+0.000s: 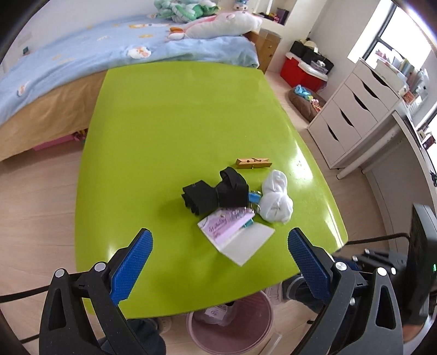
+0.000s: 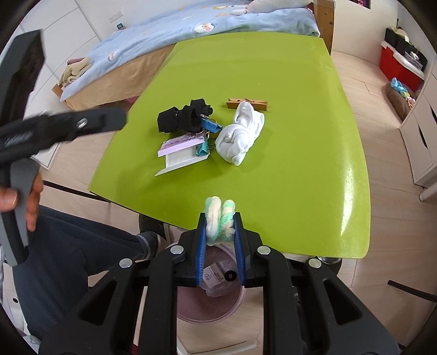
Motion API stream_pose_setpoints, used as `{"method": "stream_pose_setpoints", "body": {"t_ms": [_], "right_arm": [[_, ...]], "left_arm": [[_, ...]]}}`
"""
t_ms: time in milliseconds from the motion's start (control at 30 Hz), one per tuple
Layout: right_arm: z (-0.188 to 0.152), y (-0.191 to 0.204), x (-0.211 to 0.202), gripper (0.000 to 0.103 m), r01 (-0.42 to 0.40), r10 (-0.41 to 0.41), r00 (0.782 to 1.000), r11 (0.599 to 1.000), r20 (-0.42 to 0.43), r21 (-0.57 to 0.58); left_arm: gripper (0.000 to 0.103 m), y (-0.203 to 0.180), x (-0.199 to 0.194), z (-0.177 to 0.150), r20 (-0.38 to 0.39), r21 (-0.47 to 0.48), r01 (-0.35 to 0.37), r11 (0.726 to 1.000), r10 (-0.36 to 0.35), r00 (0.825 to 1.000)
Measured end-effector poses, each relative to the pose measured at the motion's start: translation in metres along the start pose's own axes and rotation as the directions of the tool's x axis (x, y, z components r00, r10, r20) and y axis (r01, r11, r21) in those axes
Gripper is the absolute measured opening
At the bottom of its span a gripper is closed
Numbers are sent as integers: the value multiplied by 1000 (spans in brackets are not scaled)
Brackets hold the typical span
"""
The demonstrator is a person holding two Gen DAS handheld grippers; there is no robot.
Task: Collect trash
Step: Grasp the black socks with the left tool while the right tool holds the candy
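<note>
The right gripper (image 2: 220, 226) sits low in the centre of the right wrist view, its blue pads clenched on a fuzzy green-and-white bundle (image 2: 220, 219) held above the near edge of the table. The left gripper (image 1: 220, 245) is spread wide with nothing between its pads, low in the left wrist view over the table's near side.

The green table (image 1: 177, 131) fills the middle of both frames. A bed with a blue quilt (image 1: 82, 57) runs across the upper left, plush toys (image 1: 218, 21) lie at top centre, and a white drawer unit (image 1: 352, 114) stands at the right on pale wood flooring. A red bin (image 1: 297, 71) sits in the upper right.

On the table, right of centre, a small cluster lies close together: black rolled fabric (image 1: 215, 192), a white balled sock (image 1: 275, 200) just beside it, a wooden clothespin (image 1: 254, 163) behind them, blue binder clips (image 2: 211, 125), and a pink-covered notepad (image 1: 226, 224) resting on a white card (image 1: 245, 243).

A pink wastebasket (image 2: 210, 305) stands on the floor under the table's near edge, directly below the right gripper. Inside it lies a clear plastic wrapper with a printed label (image 2: 215, 277).
</note>
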State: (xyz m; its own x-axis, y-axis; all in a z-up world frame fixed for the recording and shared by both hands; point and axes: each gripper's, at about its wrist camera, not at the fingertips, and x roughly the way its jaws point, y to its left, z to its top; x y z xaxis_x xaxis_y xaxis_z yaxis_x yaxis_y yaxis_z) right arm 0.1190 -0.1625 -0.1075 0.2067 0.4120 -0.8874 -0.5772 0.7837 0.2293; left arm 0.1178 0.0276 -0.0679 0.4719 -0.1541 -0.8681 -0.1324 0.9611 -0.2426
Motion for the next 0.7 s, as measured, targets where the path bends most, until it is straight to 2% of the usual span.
{"method": "stream_pose_setpoints", "body": {"t_ms": [300, 467, 633, 667, 700], "right_arm": [[-3, -6, -2, 18, 4, -4, 1000, 1000, 6, 11], [-3, -6, -3, 18, 7, -7, 1000, 1000, 10, 12], [-3, -7, -3, 18, 5, -6, 1000, 1000, 10, 14], [-3, -8, -2, 18, 5, -5, 1000, 1000, 10, 16], [-3, -8, -2, 18, 5, -5, 1000, 1000, 9, 17]], "left_arm": [[95, 3, 58, 41, -117, -134, -20, 991, 4, 993], [95, 12, 85, 48, -202, -232, -66, 970, 18, 979], [95, 17, 95, 44, -242, -267, -117, 957, 51, 969], [93, 16, 96, 43, -246, -269, -116, 956, 49, 968], [83, 16, 96, 43, -248, -271, -111, 956, 42, 968]]}}
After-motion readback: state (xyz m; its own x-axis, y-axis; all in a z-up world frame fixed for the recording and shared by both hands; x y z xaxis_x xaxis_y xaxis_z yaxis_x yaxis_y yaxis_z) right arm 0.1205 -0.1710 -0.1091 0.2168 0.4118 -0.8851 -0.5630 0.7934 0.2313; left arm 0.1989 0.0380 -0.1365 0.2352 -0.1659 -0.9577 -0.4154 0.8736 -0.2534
